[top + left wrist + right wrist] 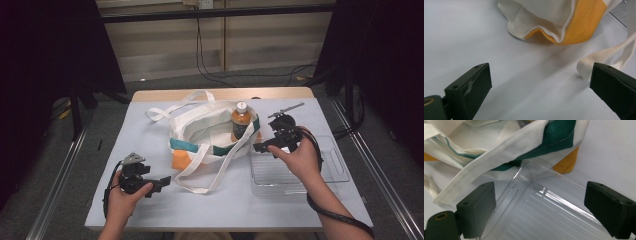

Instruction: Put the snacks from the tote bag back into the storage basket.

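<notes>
Left hand-held gripper (159, 183) waits open at the bag's (200, 131) seven o'clock; right hand-held gripper (262, 146), open over the clear tray (330, 172), likely reaches next for the bottle (240, 121).

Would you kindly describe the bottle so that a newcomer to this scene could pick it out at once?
Start at the white-covered table and find the cream tote bag with teal and orange panels near its middle. The bottle stands upright inside the bag's open mouth, at its right end. It is the only amber thing with a white cap, unlike the clear plastic tray beside the bag.
</notes>
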{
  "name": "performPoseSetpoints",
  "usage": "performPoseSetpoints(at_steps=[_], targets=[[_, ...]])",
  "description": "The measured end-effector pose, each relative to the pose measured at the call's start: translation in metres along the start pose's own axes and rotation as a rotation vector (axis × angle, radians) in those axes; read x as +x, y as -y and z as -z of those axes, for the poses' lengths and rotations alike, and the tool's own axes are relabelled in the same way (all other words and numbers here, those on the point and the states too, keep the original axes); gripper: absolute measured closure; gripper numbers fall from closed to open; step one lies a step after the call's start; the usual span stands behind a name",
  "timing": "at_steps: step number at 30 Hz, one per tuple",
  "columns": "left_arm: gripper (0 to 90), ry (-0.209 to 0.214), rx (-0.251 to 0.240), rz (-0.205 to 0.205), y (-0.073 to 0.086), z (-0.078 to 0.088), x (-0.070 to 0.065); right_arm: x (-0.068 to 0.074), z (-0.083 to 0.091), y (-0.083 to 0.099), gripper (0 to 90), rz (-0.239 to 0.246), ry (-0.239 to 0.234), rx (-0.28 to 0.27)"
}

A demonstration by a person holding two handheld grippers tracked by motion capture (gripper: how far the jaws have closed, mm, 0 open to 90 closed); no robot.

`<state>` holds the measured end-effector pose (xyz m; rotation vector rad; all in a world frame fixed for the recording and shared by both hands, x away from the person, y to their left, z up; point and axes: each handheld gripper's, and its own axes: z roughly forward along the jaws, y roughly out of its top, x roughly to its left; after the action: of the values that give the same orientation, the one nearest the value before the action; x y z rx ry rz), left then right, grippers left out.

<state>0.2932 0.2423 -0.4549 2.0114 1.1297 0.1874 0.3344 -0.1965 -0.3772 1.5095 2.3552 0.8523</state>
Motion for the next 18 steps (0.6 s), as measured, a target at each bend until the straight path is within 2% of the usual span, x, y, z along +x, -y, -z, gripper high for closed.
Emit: performPoseSetpoints(at_steps=[2, 5, 11, 18], targets=[[3.5, -0.004, -0.004, 0.004, 0.0, -0.001, 0.0, 0.0, 0.002, -0.007, 10.5, -0.003, -0.014, -0.006], [3.5, 0.005, 0.008, -0.005, 0.0, -0.002, 0.0, 0.0, 0.001, -0.013, 10.7, 0.004, 0.001, -0.001], [3.5, 0.001, 0.001, 0.0, -0.001, -0.003, -0.001, 0.0, -0.001, -0.022, 11.1, 0.012, 0.015, 0.0], [3.5, 0.003, 0.007, 0.002, 0.0, -0.003, 0.0, 0.0, -0.005, -0.033, 12.5, 0.004, -0.003, -0.03]])
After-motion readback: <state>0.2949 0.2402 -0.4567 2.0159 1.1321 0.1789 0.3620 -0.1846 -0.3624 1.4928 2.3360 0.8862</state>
